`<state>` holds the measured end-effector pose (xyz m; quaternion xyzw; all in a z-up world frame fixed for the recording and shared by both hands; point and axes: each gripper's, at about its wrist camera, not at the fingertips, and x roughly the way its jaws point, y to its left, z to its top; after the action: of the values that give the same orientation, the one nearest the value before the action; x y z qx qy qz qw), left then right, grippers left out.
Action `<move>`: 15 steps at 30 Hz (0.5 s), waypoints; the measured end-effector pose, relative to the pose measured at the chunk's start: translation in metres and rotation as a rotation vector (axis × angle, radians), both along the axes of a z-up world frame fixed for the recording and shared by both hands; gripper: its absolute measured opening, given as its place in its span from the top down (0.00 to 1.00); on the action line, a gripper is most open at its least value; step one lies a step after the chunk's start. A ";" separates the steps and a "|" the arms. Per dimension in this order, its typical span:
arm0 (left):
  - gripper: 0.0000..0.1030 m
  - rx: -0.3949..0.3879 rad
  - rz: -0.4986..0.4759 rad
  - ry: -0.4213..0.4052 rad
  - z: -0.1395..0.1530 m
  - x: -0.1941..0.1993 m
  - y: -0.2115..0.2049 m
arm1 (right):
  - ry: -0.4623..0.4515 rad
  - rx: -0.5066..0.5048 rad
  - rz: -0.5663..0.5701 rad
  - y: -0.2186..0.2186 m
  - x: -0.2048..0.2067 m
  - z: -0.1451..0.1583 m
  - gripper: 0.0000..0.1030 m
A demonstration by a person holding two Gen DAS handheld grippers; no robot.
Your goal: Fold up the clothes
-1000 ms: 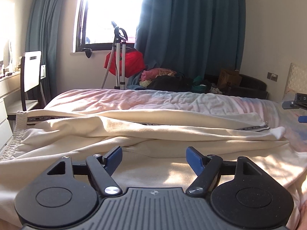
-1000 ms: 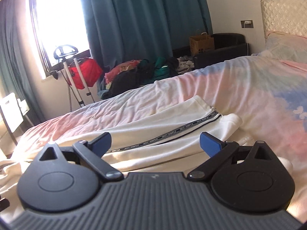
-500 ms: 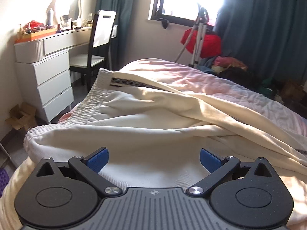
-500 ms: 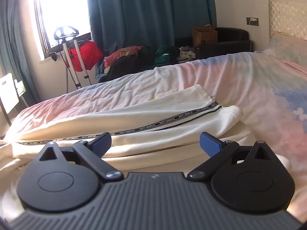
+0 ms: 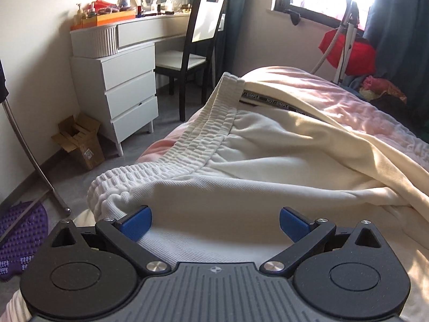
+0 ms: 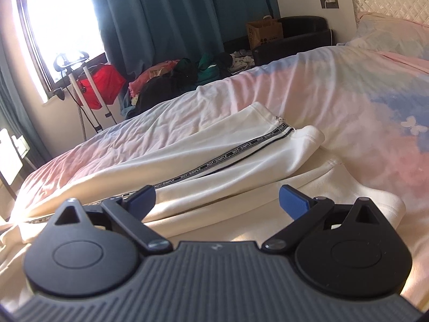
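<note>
Fingers (image 5: 135, 222) of both grippers spread wide, gripping nothing; cream trousers (image 5: 268, 166) lie on bed (image 6: 335, 86) just below and ahead of them.

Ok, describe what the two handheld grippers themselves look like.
The left gripper and right gripper look alike: a grey ribbed body with a small round emblem, two black round discs, black link arms joined by silver screws, and blue fingertips. No cables, hands or sleeves show.

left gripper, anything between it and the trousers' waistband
Nothing visible. The left gripper is open right over the white trousers, with only their own fabric between the blue pads. The ribbed waistband lies bare just ahead and to the left on the bed.
</note>
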<state>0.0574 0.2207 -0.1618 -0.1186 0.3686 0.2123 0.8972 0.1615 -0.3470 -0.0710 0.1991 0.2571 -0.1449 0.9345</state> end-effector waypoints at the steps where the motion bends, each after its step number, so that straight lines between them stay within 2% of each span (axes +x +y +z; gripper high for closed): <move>1: 0.01 0.000 -0.001 0.006 -0.001 -0.001 -0.001 | 0.002 0.004 -0.002 -0.001 0.001 0.000 0.03; 4: 0.01 -0.010 0.001 0.008 0.000 -0.006 -0.002 | 0.007 0.013 -0.009 -0.002 0.001 -0.001 0.03; 7: 0.01 -0.058 0.029 -0.017 0.004 -0.011 0.002 | 0.013 0.014 -0.017 -0.003 0.001 -0.001 0.03; 8: 0.01 -0.062 0.046 -0.024 0.006 -0.014 0.003 | 0.014 0.016 -0.019 -0.004 0.001 -0.001 0.03; 12: 0.01 0.012 0.191 -0.062 0.020 -0.031 0.009 | 0.019 0.033 -0.027 -0.008 0.000 -0.003 0.03; 15: 0.01 -0.040 0.235 -0.061 0.021 -0.038 0.020 | 0.027 0.041 -0.033 -0.010 0.001 -0.004 0.03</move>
<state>0.0197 0.2403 -0.1404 -0.1852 0.3289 0.3050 0.8744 0.1623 -0.3567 -0.0750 0.2205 0.2695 -0.1577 0.9241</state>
